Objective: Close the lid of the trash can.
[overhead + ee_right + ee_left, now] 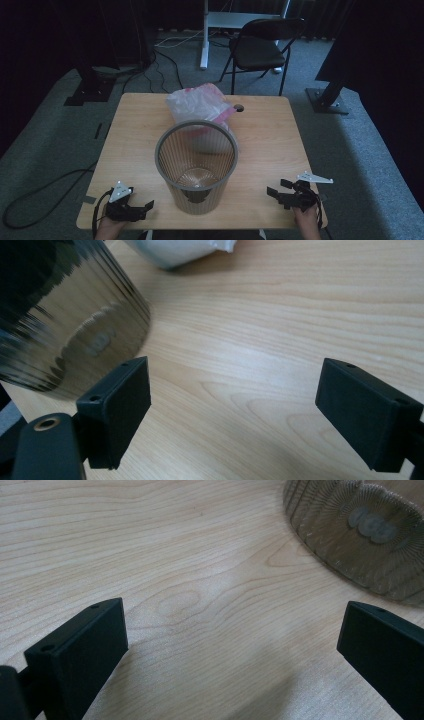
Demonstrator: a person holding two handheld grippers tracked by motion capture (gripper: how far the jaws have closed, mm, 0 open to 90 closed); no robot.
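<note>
Both grippers sit at the near edge of the table (150, 107), nearest the camera, one on each side of the bin (196, 167). Left gripper (142, 207) lies to the bin's left, jaws spread wide with bare wood between them, holding nothing. Right gripper (275, 192) lies to the bin's right, jaws likewise spread and empty, pointing in toward the bin.

Bin: grey, ribbed, upright, open mouth up, standing at the middle of the near half of the table. It looks empty; its bottom shows through the mouth and no liner is over the rim. In the left gripper view the bin's wall (360, 535) is up and to the right, apart from the jaws. In the right gripper view the wall (65, 320) is just beyond one jaw, near but not touching.

Plastic bag (200, 105): clear with some pink, crumpled in a heap, directly behind the bin and touching or nearly touching its far side. Untouched by either gripper.

Judgement: work reads as lining the bin with the bag. Nothing done yet. All of it is left: pick up the bag, open it, seat it in the bin.
</note>
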